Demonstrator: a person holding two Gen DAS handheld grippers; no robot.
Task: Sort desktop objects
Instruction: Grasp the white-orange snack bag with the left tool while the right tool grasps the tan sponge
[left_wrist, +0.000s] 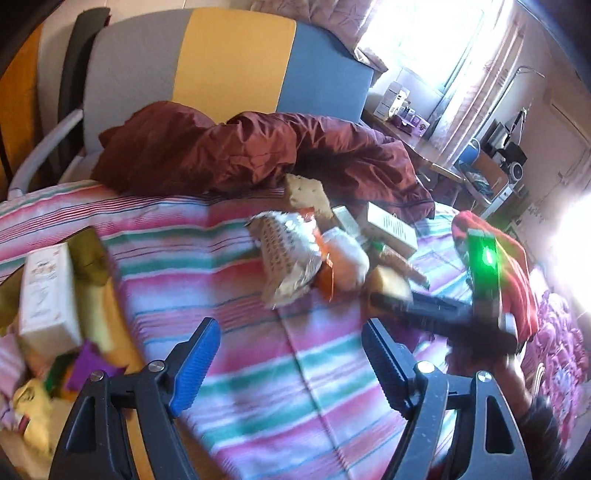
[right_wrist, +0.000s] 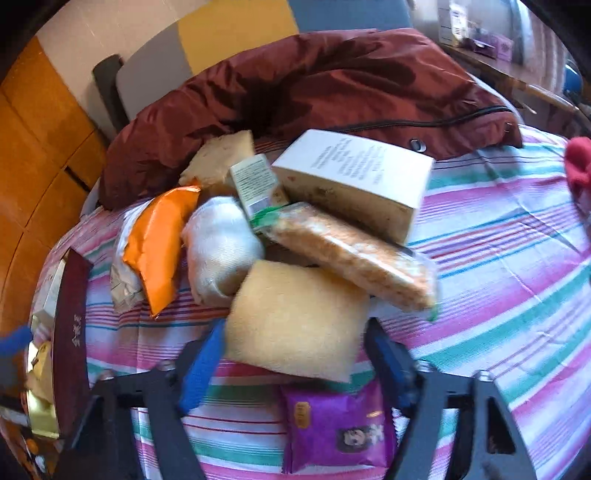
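A yellow sponge (right_wrist: 295, 321) lies at the near edge of a pile on the striped cloth (right_wrist: 498, 258). My right gripper (right_wrist: 295, 354) has a pad against each side of it. Behind it are a cracker pack (right_wrist: 354, 258), a white box (right_wrist: 354, 177), a rolled white cloth (right_wrist: 221, 243), an orange snack bag (right_wrist: 162, 243) and a second sponge (right_wrist: 221, 158). A purple packet (right_wrist: 332, 428) lies under the gripper. In the left wrist view my left gripper (left_wrist: 290, 332) hangs open over bare striped cloth (left_wrist: 258, 369), left of the pile. The same sponge (left_wrist: 388, 284) shows there.
A maroon jacket (left_wrist: 258, 147) is bunched behind the pile. At the left a white box (left_wrist: 48, 291) and small packets sit in a yellow container; a dark red box (right_wrist: 70, 332) stands beside it. A red cloth (left_wrist: 509, 266) lies at the right. A chair and a desk are beyond.
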